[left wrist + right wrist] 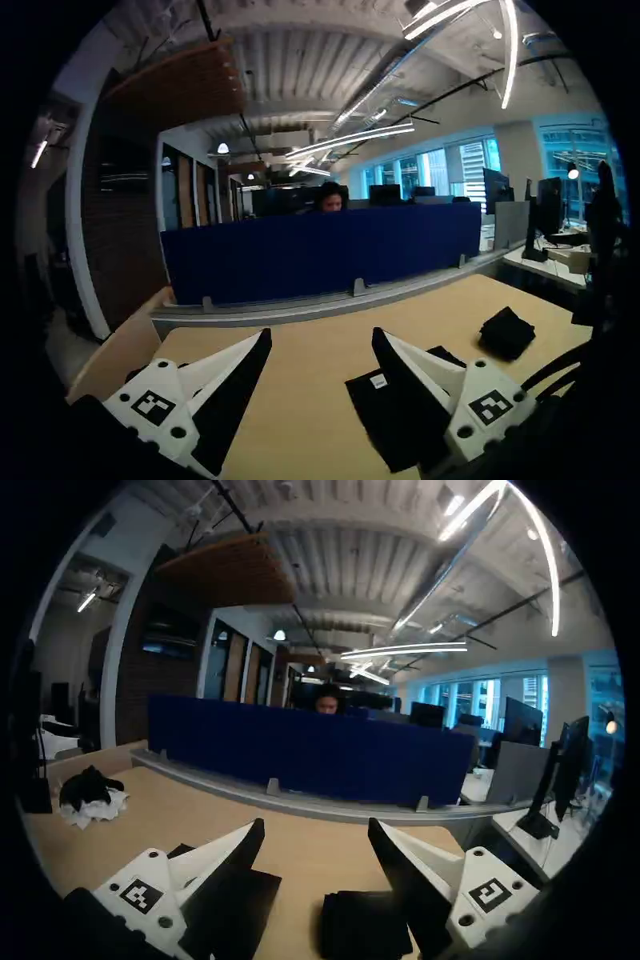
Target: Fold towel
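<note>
Two grippers hang low over a pale wooden table (320,400), each with its fingers spread wide and nothing between them. In the left gripper view, the left gripper (320,332) has a flat black towel (370,412) lying on the table partly under its right-hand finger (a small white tag shows on the cloth). A smaller folded black bundle (506,332) sits farther off to the right, well apart from it. In the right gripper view, the right gripper (315,824) is above two dark pieces lying flat: a folded black square (356,924) just inside its right-hand finger and a black sheet (254,896) beside its left-hand finger. A crumpled black-and-white heap (92,796) rests at the table's far left. Beyond the table stands a blue partition (320,248), with a person (330,198) showing above it and monitors (572,760) off to the right.
</note>
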Tool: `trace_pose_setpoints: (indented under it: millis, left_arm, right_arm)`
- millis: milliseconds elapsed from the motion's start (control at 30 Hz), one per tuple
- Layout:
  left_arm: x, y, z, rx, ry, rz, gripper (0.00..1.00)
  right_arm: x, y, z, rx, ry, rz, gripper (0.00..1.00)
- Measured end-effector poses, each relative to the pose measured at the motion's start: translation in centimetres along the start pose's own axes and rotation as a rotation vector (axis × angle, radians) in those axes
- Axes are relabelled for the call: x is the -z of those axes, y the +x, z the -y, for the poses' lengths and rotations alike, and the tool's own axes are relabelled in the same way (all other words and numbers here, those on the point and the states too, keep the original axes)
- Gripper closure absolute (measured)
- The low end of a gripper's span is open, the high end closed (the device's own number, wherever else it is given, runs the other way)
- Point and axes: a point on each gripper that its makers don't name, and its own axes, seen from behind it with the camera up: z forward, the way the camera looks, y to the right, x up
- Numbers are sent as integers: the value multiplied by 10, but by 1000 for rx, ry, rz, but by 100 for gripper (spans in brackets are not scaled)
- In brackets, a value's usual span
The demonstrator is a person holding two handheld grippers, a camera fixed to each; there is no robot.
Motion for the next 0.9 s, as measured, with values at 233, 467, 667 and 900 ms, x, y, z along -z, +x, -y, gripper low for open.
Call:
trace_pose_setpoints:
  millis: [233, 467, 667, 900]
  left_arm:
    - [0, 1, -28, -74, -129, 71, 7]
    - [2, -16, -50, -121, -216, 151, 7]
    - [7, -39, -67, -142, -281, 225, 7]
    - [8, -57, -74, -140, -315, 274, 7]
  right_arm:
    - [6, -10, 20, 57, 112, 94, 0]
    - [15, -31, 41, 150, 230, 214, 0]
    - [22, -50, 58, 213, 314, 291, 0]
    - [25, -61, 67, 210, 356, 328, 0]
